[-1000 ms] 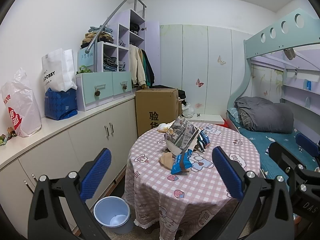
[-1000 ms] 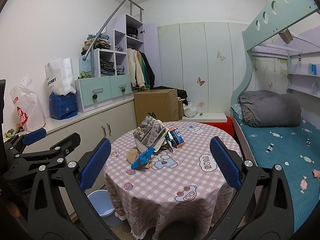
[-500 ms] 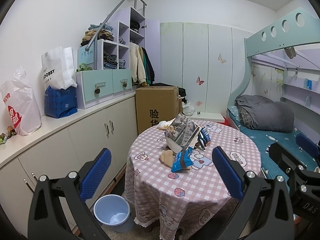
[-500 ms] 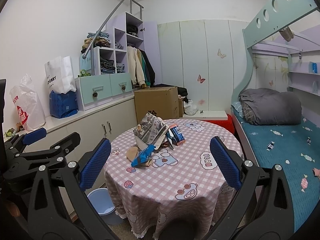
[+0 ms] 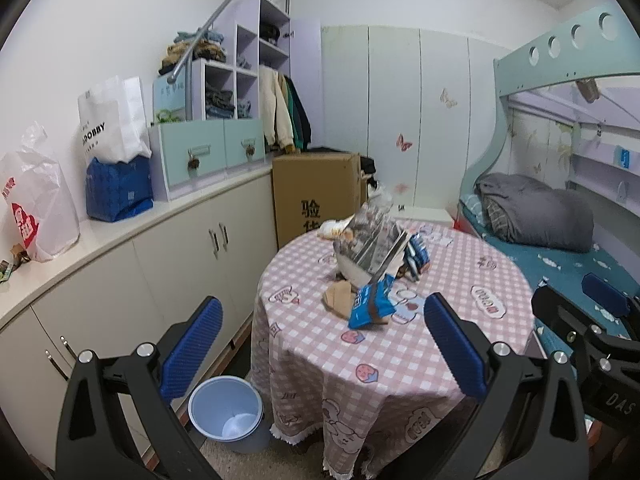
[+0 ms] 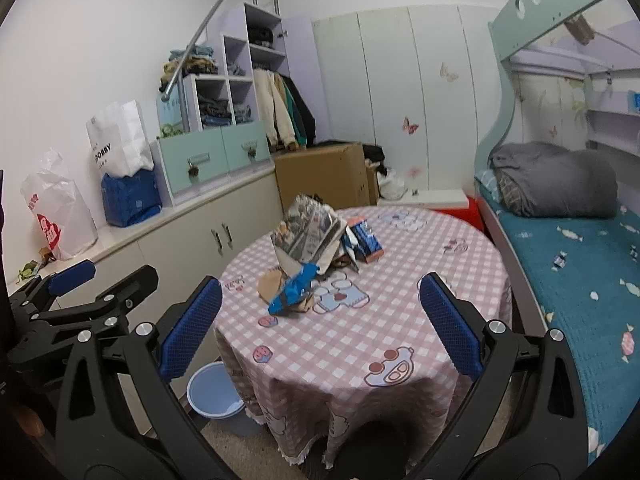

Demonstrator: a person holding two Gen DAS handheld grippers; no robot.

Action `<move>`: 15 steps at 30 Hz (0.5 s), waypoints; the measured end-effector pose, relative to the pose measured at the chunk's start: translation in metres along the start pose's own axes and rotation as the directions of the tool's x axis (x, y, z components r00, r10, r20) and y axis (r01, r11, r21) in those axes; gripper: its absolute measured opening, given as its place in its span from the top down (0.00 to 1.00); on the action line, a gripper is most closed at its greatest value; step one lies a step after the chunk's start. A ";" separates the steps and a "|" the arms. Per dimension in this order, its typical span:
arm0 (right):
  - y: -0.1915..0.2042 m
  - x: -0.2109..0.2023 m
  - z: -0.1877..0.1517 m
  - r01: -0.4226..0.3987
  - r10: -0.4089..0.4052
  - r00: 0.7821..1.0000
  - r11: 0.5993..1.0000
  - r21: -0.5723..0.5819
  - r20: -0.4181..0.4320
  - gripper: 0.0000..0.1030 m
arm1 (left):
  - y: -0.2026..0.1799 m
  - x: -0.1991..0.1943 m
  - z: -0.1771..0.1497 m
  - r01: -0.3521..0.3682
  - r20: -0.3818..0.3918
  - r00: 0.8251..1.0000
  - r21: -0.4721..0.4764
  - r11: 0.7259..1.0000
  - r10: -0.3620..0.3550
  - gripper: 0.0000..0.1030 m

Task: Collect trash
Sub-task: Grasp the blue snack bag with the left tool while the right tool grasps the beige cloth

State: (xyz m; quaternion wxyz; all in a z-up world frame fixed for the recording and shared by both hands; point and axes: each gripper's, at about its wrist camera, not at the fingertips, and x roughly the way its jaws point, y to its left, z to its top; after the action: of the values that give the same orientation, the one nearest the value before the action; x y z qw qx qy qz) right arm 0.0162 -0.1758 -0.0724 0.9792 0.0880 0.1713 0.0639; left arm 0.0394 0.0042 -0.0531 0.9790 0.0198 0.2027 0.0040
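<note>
A heap of trash (image 5: 374,268) sits mid-frame on my round checked desk (image 5: 420,344): a crumpled newspaper (image 5: 370,246) leaning upright, a blue wrapper (image 5: 370,306) propped against a brown paper scrap (image 5: 338,298) in front of it, and a small blue carton (image 5: 418,252) just right of the paper. From the right wrist the same heap (image 6: 316,256) lies centre-left on the desk (image 6: 400,320), wrapper (image 6: 294,290) nearest me. My left hand-held gripper (image 5: 320,344) is released, its blue pads wide apart at the bottom of the frame and short of the trash, holding nothing. My right hand-held gripper (image 6: 318,328) is likewise spread and bare, low in its own view. A blue bin (image 5: 228,414) stands on the floor at lower left, just beside the desk's cloth edge. Behind, a cardboard box (image 5: 316,196) rests against the cabinets (image 5: 168,264); a bunk bed (image 5: 560,256) fills the right of the frame.
</note>
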 end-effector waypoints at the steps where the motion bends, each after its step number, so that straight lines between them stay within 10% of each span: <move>1: -0.002 0.007 -0.001 -0.001 0.001 1.000 1.000 0.003 -0.013 0.06 | 0.001 0.005 -0.001 -0.003 -0.013 1.000 0.002 1.000 0.003 0.04; 15: -0.027 0.122 -0.019 0.013 -0.011 0.982 1.000 0.008 -0.187 0.06 | 0.016 0.126 -0.021 -0.008 -0.230 0.973 -0.018 1.000 0.003 0.04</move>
State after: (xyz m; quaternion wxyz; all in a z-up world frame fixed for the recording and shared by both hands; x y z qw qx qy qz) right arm 0.1266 -0.1804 -0.1346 0.9587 0.0853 0.2633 0.0653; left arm 0.1467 0.0233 -0.1216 0.9492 0.0107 0.3143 0.0109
